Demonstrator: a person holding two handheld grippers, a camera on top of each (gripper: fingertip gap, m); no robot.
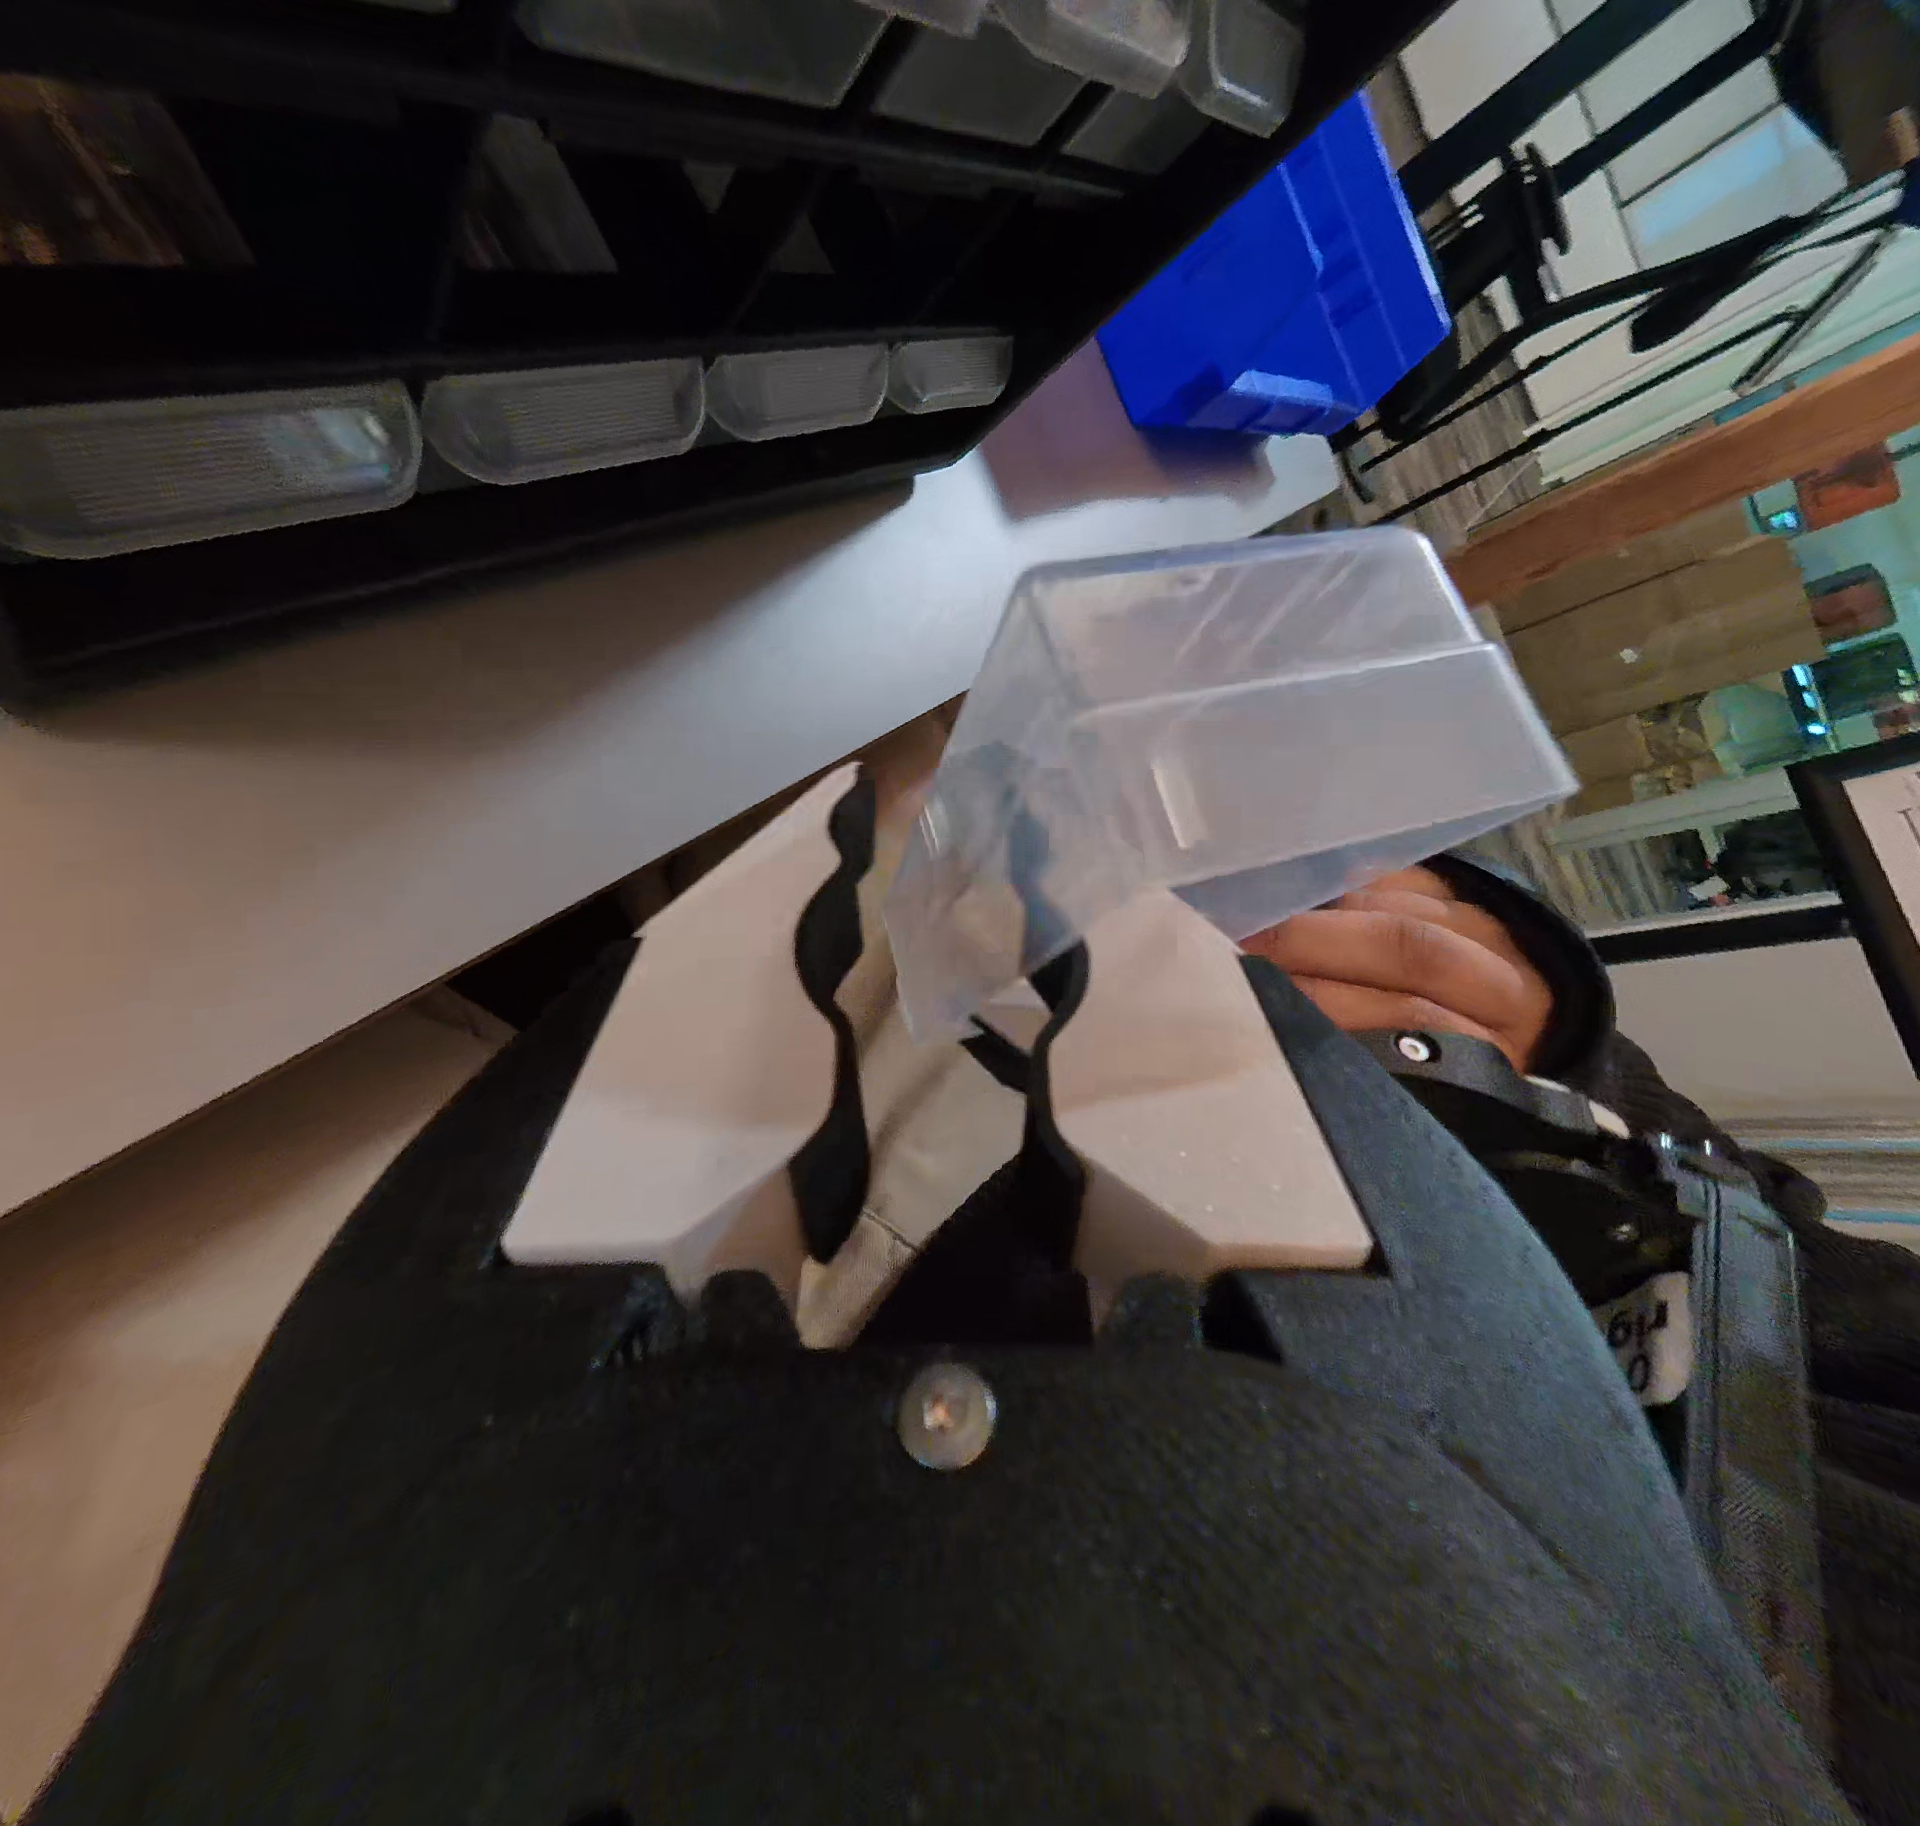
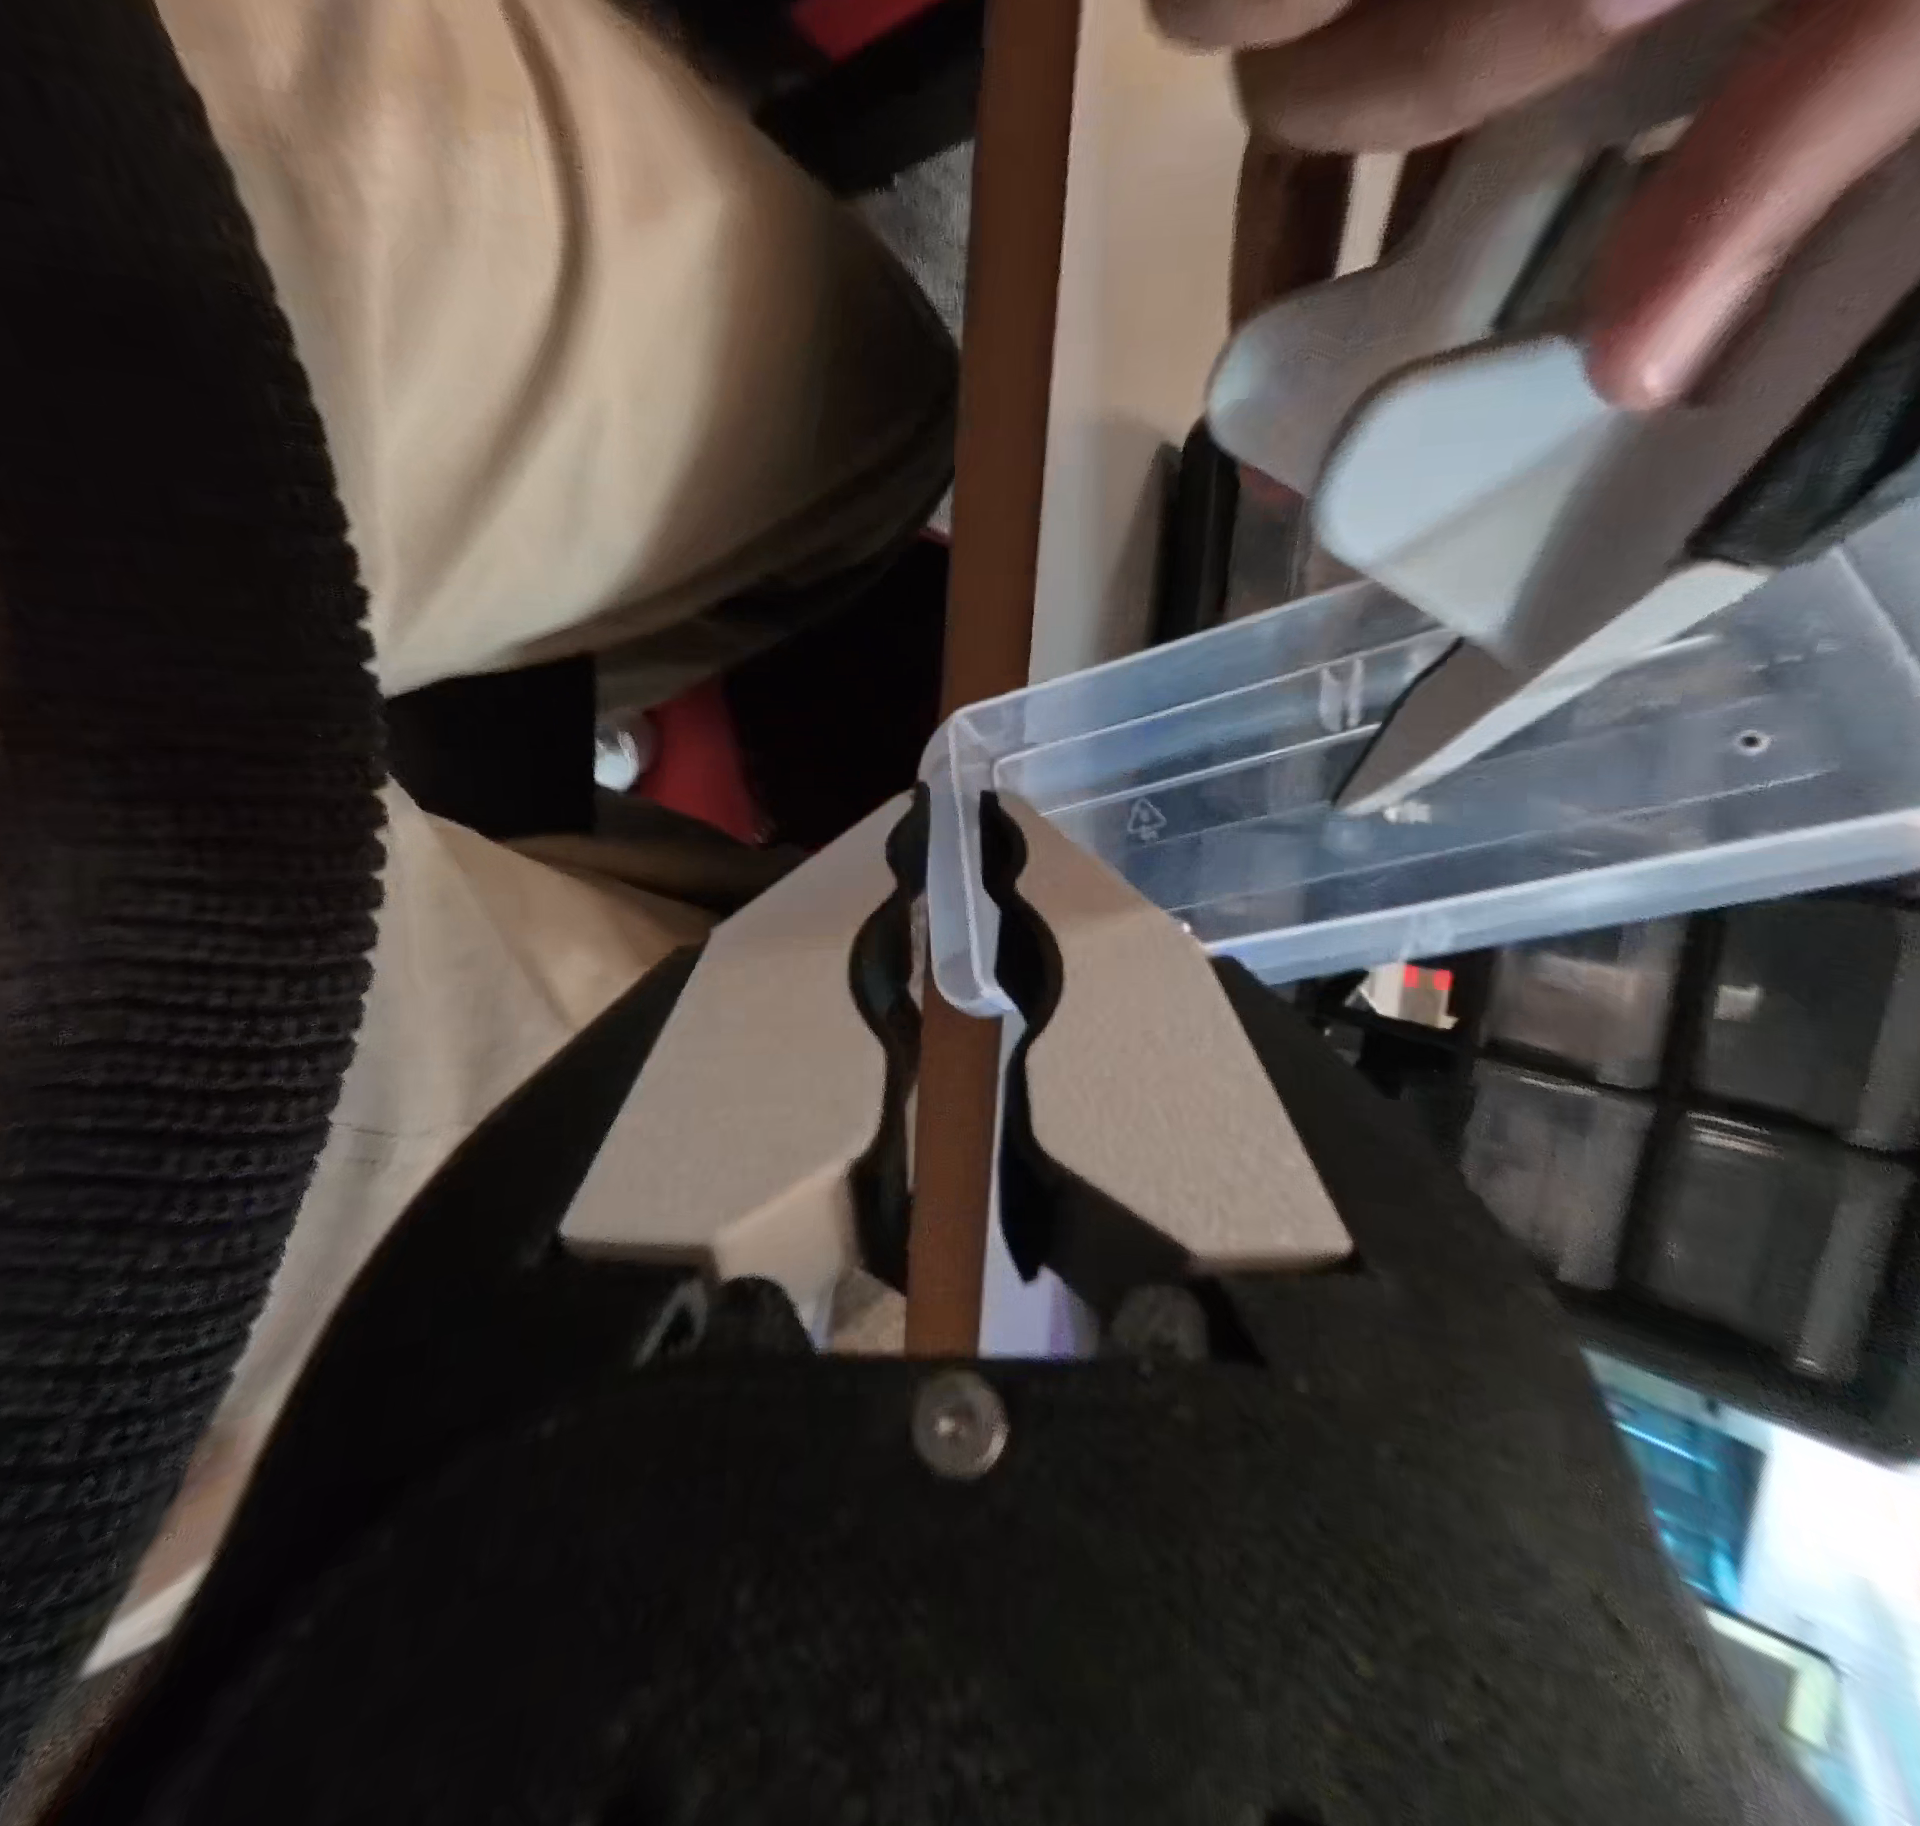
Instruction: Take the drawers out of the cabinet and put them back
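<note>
A clear plastic drawer (image 1: 1247, 716) is held in the air in front of the table, tilted, with one gripper on each end. My left gripper (image 1: 940, 841) is shut on one end wall. My right gripper (image 2: 951, 841) is shut on the rim of the opposite end of the drawer (image 2: 1455, 820). The left gripper's white fingers (image 2: 1455, 488) show at the drawer's far end in the right wrist view, with a hand on that gripper. The black cabinet (image 1: 727, 311) stands on the table with clear drawers in rows and some dark, open slots in its middle row. It also shows in the right wrist view (image 2: 1714, 1101).
The white table (image 1: 520, 716) carries the cabinet and a blue bin (image 1: 1278, 322) behind it. A brown pole (image 2: 1018, 322) runs behind my right gripper. The person's beige trousers (image 2: 571, 322) and black sleeve (image 2: 156, 737) are close. Cardboard boxes (image 1: 1662, 633) stand farther off.
</note>
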